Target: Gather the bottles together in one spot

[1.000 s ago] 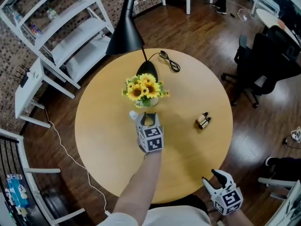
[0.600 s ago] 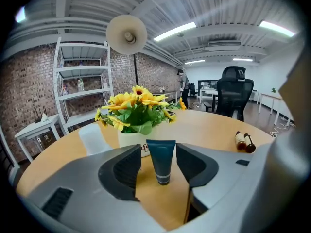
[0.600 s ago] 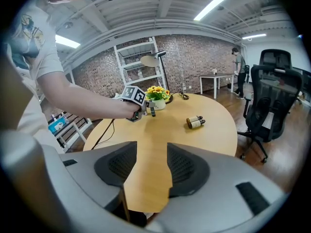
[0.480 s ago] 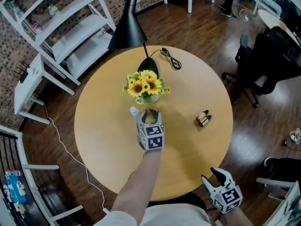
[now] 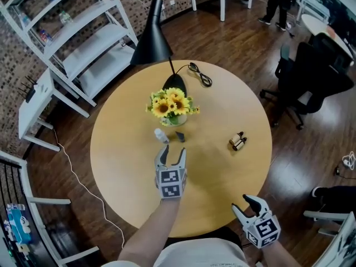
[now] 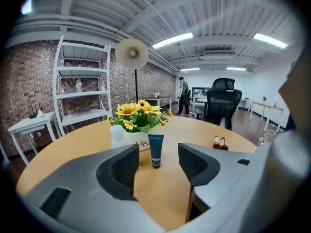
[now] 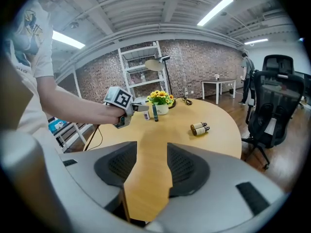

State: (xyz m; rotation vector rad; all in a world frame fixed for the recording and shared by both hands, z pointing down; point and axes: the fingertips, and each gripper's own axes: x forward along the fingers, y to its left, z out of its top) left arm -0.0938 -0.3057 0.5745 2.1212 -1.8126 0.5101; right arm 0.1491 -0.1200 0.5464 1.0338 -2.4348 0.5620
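A dark teal tube (image 5: 179,136) stands upright beside a small white bottle (image 5: 161,135), both just in front of the sunflower pot (image 5: 171,105). Two amber bottles (image 5: 238,142) lie side by side toward the table's right. My left gripper (image 5: 169,151) hovers a little short of the tube. Its jaws have just been opening and are open, with nothing between them. In the left gripper view the tube (image 6: 155,150) shows beyond the jaws, apart from both. My right gripper (image 5: 246,203) is open and empty at the table's near right edge.
A black lamp (image 5: 153,35) stands behind the flowers, its cable (image 5: 200,74) coiled on the round wooden table (image 5: 122,166). A white shelf unit (image 5: 72,32) is at the far left and an office chair (image 5: 317,77) at the right.
The left gripper opened, let go of the teal tube beside the white bottle and drew back toward me. The right gripper stayed put.
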